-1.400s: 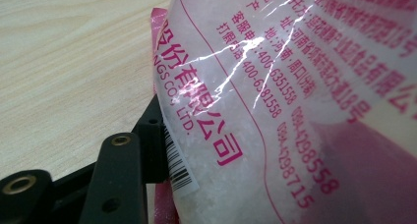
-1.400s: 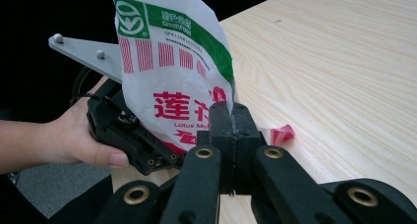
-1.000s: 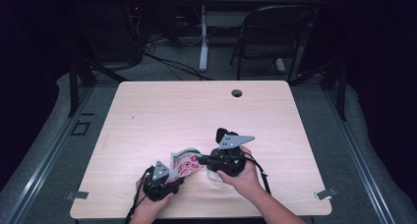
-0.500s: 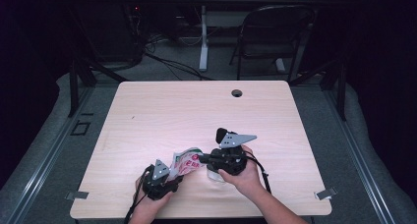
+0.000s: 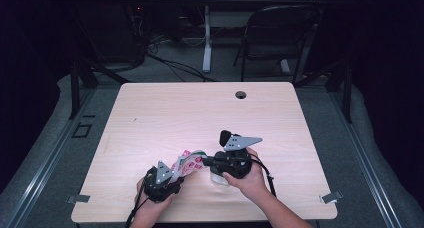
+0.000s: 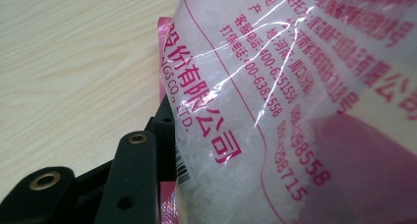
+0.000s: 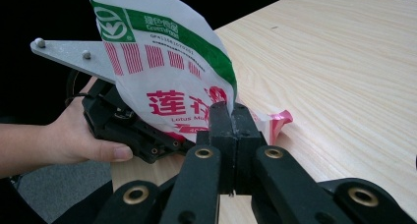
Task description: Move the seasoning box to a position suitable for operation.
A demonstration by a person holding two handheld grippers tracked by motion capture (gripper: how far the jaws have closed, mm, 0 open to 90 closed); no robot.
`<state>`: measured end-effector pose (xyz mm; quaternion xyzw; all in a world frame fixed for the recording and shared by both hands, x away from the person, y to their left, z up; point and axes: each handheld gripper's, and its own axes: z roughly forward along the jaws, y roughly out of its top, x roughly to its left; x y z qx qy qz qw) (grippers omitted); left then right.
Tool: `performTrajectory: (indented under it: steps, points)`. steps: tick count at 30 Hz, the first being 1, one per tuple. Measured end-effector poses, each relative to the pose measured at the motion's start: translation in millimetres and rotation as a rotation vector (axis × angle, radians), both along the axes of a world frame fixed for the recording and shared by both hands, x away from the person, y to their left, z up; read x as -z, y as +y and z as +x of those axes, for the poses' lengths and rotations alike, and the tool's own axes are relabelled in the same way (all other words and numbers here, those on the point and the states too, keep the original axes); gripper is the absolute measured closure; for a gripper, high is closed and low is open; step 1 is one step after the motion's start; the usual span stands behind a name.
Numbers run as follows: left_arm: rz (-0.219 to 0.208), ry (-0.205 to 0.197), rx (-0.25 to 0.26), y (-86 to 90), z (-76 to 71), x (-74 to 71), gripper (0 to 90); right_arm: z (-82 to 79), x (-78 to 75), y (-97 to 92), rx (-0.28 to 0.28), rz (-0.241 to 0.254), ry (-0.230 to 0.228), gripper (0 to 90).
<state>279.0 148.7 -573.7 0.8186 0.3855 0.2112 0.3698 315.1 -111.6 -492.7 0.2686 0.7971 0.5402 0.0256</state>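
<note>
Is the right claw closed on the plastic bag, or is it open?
Closed: the right claw has its jaws pressed together, pinching the plastic bag at its edge.

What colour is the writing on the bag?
Pink-red on the white bag, with a green band on top; best seen in the right gripper view.

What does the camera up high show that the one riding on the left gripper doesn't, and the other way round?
The high view takes in the whole table, its cable hole, a folding chair behind it, and the left gripper and right gripper, each in a hand. The left gripper view shows pink lettering, a barcode and white crystals through clear film. Both show the printed bag and the pale wood tabletop.
</note>
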Motion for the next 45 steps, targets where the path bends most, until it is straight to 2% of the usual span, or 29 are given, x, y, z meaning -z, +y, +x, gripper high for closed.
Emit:
performTrajectory:
  steps: [9, 18, 25, 31, 38, 41, 45]
  points:
    - [0.033, -0.058, -0.012, -1.2, -1.6, -4.0, 56.3, -0.5, -1.6, -3.1, 0.001, 0.010, 0.002, 87.9]
    - [0.018, -0.053, -0.021, 0.9, 0.1, -3.0, 56.8, 1.6, -6.5, -13.6, 0.023, 0.051, 0.003, 82.5]
    - [0.025, -0.064, -0.019, 1.5, -0.3, -3.8, 57.0, 3.1, -11.3, -20.2, 0.032, 0.068, -0.003, 78.4]
    - [0.021, -0.088, -0.025, 0.8, -1.6, -4.6, 57.1, 5.8, -15.5, -27.3, 0.071, 0.087, -0.003, 78.8]
    - [0.050, -0.130, -0.019, -3.0, -4.6, -5.6, 57.2, 6.0, -13.8, -23.1, 0.068, 0.076, 0.012, 73.7]
    - [0.084, -0.163, -0.015, -5.9, -6.6, -5.8, 57.2, 5.5, -12.4, -19.4, 0.062, 0.070, 0.022, 70.9]
    - [0.093, -0.175, -0.023, -6.4, -6.5, -6.7, 57.3, 4.5, -12.5, -18.5, 0.058, 0.062, 0.023, 70.7]
